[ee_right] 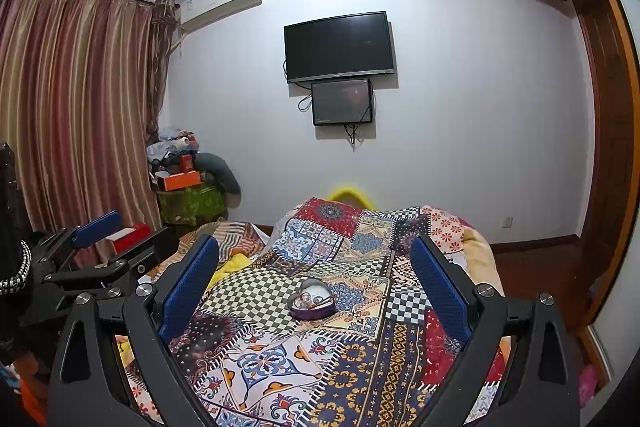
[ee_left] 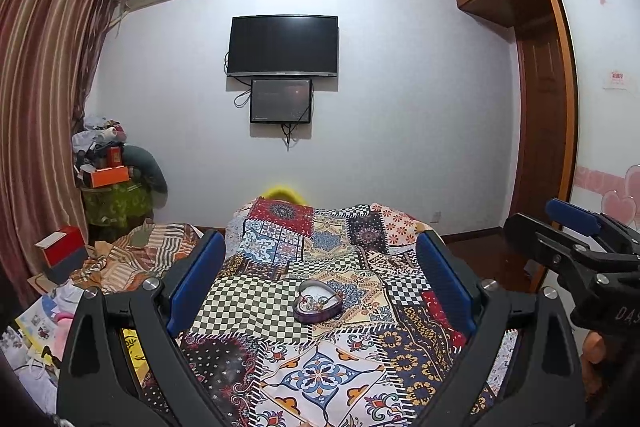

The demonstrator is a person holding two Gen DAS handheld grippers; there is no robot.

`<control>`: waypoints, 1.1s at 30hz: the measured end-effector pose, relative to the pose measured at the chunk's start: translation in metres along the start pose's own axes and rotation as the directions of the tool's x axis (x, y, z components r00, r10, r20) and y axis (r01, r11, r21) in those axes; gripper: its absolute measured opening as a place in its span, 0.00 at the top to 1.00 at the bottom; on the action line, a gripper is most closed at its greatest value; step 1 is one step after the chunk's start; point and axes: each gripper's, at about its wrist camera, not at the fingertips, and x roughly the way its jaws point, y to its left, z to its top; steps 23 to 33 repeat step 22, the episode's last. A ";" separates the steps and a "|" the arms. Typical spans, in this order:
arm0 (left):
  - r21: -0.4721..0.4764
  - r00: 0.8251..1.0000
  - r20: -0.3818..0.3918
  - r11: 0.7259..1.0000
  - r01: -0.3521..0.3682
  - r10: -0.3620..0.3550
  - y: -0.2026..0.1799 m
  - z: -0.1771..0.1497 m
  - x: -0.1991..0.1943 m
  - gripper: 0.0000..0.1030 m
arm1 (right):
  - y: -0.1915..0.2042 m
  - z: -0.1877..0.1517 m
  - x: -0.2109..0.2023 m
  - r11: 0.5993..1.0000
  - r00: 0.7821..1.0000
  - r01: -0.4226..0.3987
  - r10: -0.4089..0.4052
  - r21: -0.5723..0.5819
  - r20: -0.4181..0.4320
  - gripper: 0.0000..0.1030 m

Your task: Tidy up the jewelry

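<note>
A heart-shaped jewelry box (ee_left: 318, 303) holding small pieces too blurred to name sits open on the patchwork quilt (ee_left: 320, 367) of the bed, ahead of and apart from the left gripper (ee_left: 320, 281) and right gripper (ee_right: 316, 277), both with jaws spread wide and holding nothing.
</note>
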 end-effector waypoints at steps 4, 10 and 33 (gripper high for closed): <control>0.000 1.000 -0.007 1.000 0.003 -0.003 -0.001 -0.001 0.001 0.06 | 0.000 -0.001 0.001 1.000 1.000 0.002 -0.002 0.002 -0.003 0.07; 0.000 1.000 -0.010 1.000 0.010 -0.010 0.001 -0.002 0.003 0.03 | -0.002 -0.002 0.004 1.000 1.000 0.006 -0.006 0.005 -0.011 0.07; -0.007 0.999 -0.039 1.000 0.005 -0.006 0.008 -0.010 0.022 0.03 | -0.007 -0.009 0.024 1.000 0.999 0.012 -0.011 0.017 -0.051 0.07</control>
